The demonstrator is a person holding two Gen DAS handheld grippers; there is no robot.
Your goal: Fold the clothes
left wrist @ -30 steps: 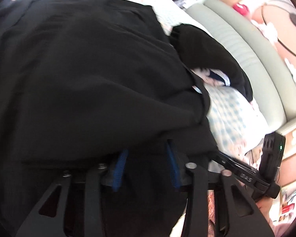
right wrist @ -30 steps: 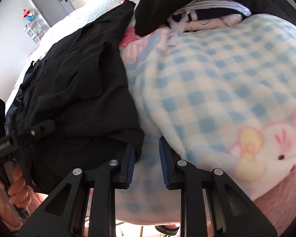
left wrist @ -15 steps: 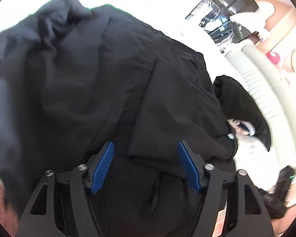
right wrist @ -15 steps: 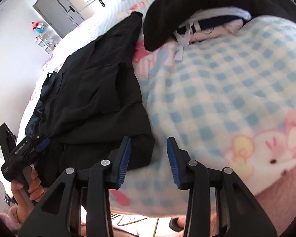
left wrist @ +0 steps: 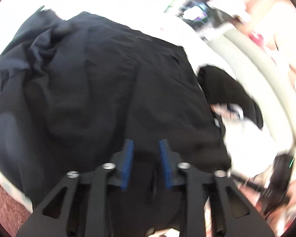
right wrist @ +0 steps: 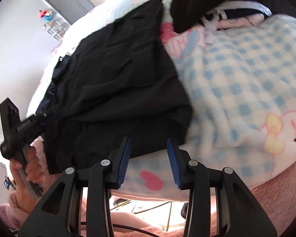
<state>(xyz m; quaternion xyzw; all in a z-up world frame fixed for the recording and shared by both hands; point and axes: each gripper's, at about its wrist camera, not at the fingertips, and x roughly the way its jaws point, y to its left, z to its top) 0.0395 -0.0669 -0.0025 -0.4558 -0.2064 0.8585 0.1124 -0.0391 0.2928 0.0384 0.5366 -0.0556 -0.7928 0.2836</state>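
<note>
The black garment (right wrist: 116, 83) lay spread on the bed, directly beside the blue-checked blanket (right wrist: 246, 83), which serves here as the landmark. Its long axis ran from the near bed edge away toward the far end, parallel to the blanket's left border. A second dark piece (right wrist: 217, 0) sat heaped with pale clothing at the blanket's far end, apart from the garment.

The right gripper (right wrist: 149, 154) stood released, its blue pads parted with nothing between them, poised at the blanket's near-left corner. The garment's near right corner lay just ahead and slightly left of it, not touching either pad.

The left gripper (left wrist: 145, 158) hung over the garment's near hem, on the side farthest from the blanket. Its jaws had been closing within the last half second after opening wider. The left wrist view is blurred; dark cloth lay beneath the pads, but none appeared pinched between them, so it is judged released. In the right wrist view the person's hand (right wrist: 27, 169) held that tool at the garment's near-left corner.

Judgement: each gripper was nearer one near corner, the left to the corner away from the blanket and the right to the corner beside it. A fold carried along the long axis would turn on both corners being taken together
</note>
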